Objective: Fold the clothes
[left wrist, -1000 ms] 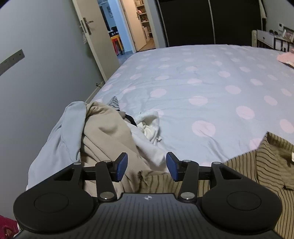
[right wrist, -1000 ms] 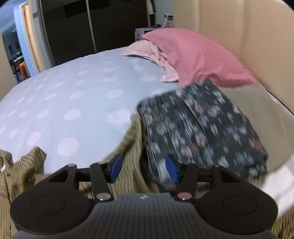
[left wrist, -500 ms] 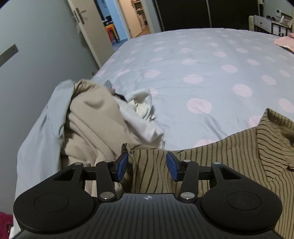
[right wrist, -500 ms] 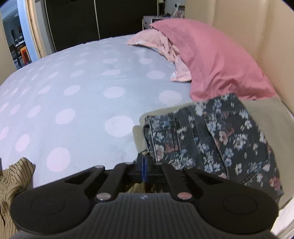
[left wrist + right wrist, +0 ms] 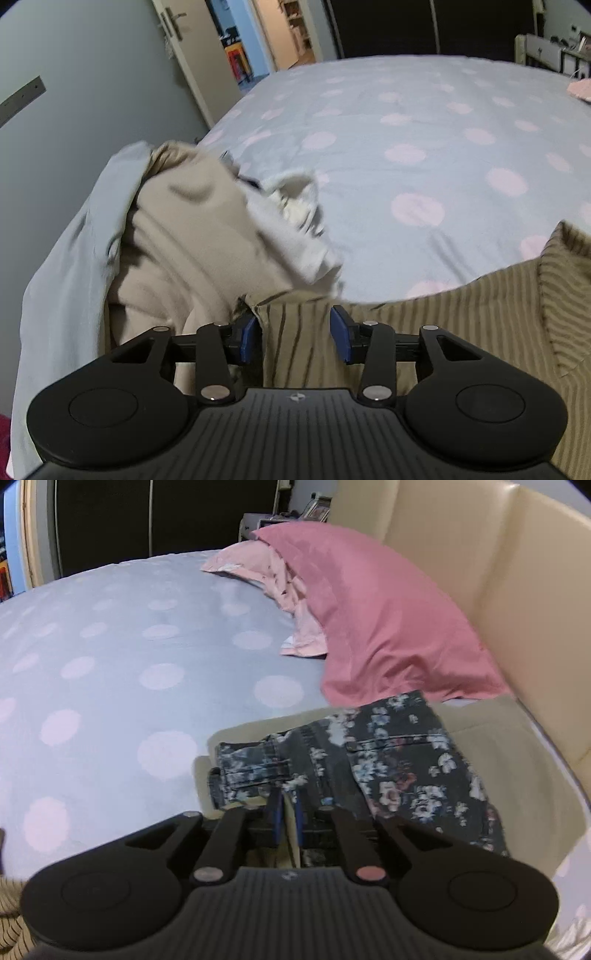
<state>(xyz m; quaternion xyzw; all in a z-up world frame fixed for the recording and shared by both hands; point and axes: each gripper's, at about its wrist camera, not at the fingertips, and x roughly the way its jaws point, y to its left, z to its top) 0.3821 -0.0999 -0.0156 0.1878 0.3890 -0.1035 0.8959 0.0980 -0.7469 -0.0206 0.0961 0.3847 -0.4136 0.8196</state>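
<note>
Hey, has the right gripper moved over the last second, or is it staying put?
Yes. The right gripper has swung toward the beige headboard: the pink pillow and floral jeans now sit more centrally, with less striped shirt visible.

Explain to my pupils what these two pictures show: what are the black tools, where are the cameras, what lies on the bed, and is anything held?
A person holds a two-finger gripper in each hand; a wide-angle camera on each looks along its fingers. The left view shows the left gripper, open, astride the edge of a striped shirt, beside a pile of clothes on the spotted bed cover. The right gripper has its jaws nearly together, opening, with pale cloth in the gap; whether it is pinched I cannot tell. Ahead lie floral trousers and a pink pillow.
</note>
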